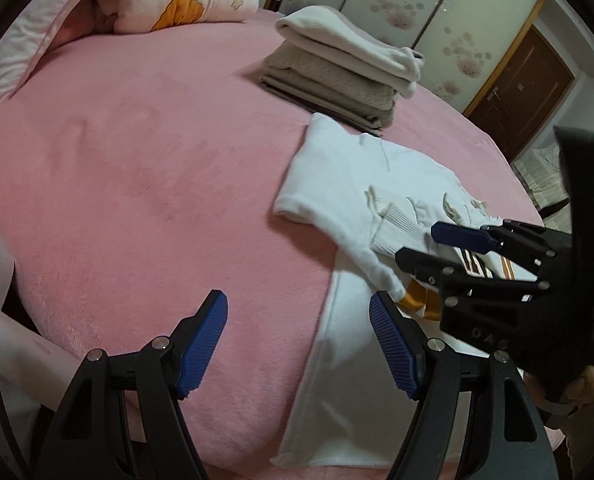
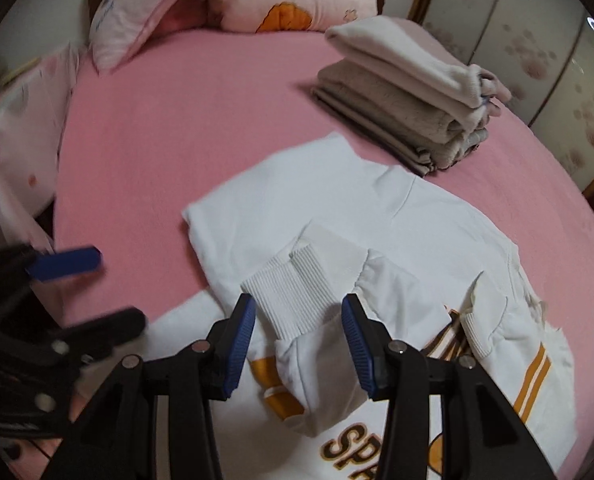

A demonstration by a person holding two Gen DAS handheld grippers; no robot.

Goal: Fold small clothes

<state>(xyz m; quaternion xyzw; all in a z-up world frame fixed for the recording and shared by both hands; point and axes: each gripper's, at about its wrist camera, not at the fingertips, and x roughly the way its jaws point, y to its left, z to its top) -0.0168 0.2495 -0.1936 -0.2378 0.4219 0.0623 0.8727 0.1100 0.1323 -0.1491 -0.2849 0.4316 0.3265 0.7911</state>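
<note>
Both hand-held grippers, left hand-held gripper (image 1: 299, 340) and right hand-held gripper (image 2: 299, 346), are hanging apart and empty over the white sweatshirt (image 2: 437, 216) lying half-folded on the bed (image 1: 137, 152); pinching only its ribbed cuff (image 2: 293, 292) is risking undoing the tucked sleeves.

Both hand-held grippers (image 1: 299, 344) (image 2: 299, 346) agape, empty
</note>
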